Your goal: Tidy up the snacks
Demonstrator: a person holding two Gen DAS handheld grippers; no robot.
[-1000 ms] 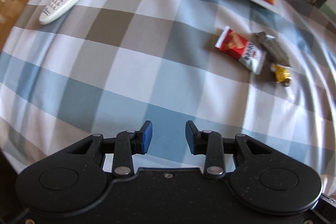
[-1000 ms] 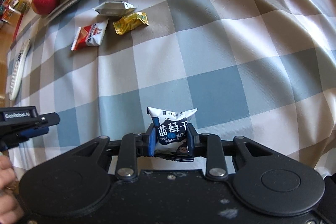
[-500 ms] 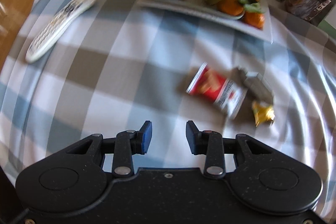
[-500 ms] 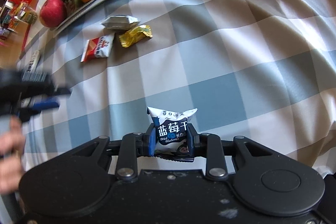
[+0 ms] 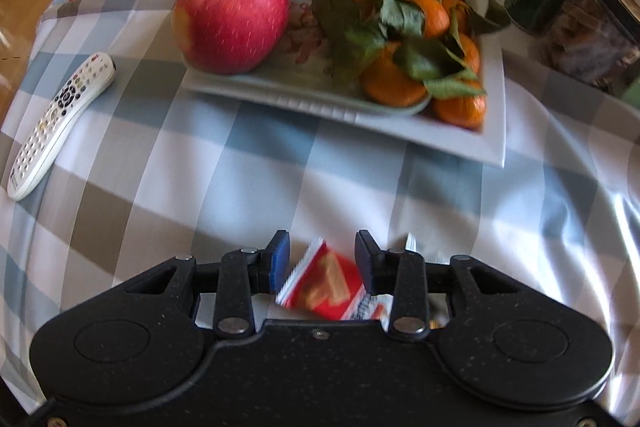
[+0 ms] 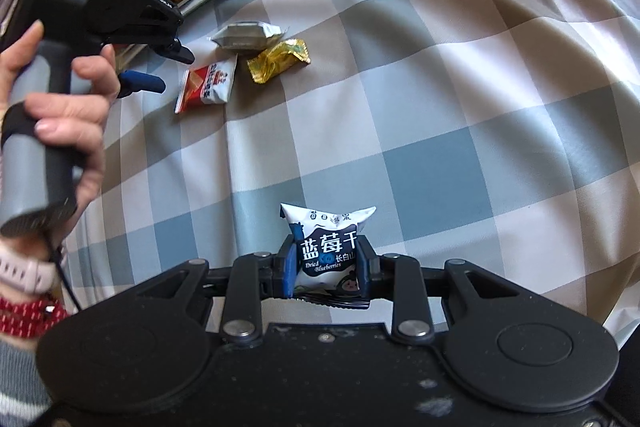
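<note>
The step in hand looks like gathering a second snack. The left tool (image 5: 319, 259) hangs over the red-and-white packet (image 5: 326, 285) at the bottom centre of its view, fingers apart with the packet between them and not pressed. The right tool (image 6: 328, 267) is clamped on the blueberry pouch (image 6: 326, 247), low in the centre of its frame. Next the left tool probably needs to sink and close squarely on the packet. In the left view, the tool's body hides the packet's lower end; the silver packet (image 6: 246, 35) and gold packet (image 6: 280, 61) are barely visible there. Whether the pouch rests on the desk (image 6: 440, 87) cannot be told.
</note>
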